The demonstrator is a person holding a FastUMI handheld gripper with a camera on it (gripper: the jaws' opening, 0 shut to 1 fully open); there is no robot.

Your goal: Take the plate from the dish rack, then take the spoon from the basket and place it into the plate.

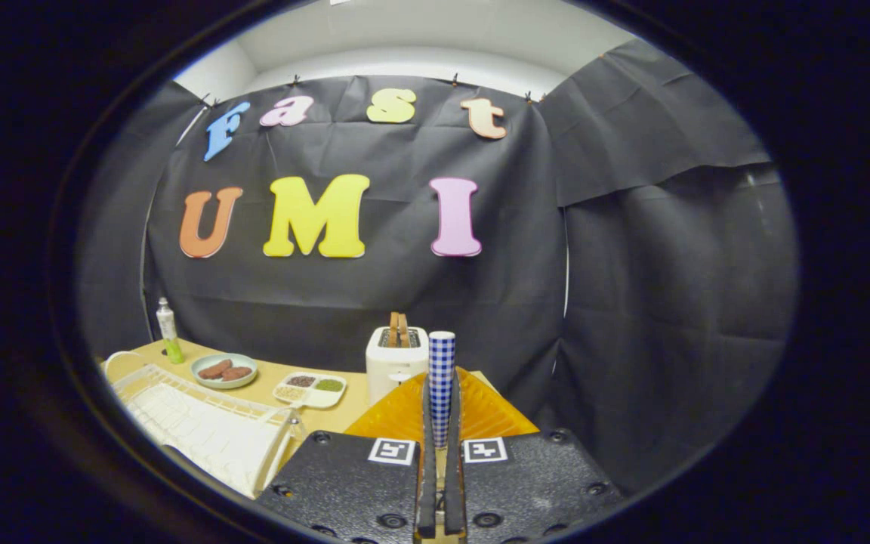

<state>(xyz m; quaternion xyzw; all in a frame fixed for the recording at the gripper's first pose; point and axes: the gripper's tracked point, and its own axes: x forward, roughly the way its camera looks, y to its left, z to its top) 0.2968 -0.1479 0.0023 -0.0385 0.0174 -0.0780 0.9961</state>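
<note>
Black cloth booth wall behind a tan worktop (276, 389) in the lower left of the frame. White dish rack (208, 431) at lower left. The claw (440, 423), at bottom centre, is pinching a blue-checked spoon handle (441, 378) upright over an amber ribbed plate (480, 415). Behind stand a white toaster (396, 363), a divided tray (310, 390) and a bowl (223, 370).

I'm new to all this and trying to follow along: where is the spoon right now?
In the gripper view, the blue-checked spoon handle is clamped upright between the hand-held gripper fingers, over the orange plate and beside the white toaster.
</note>
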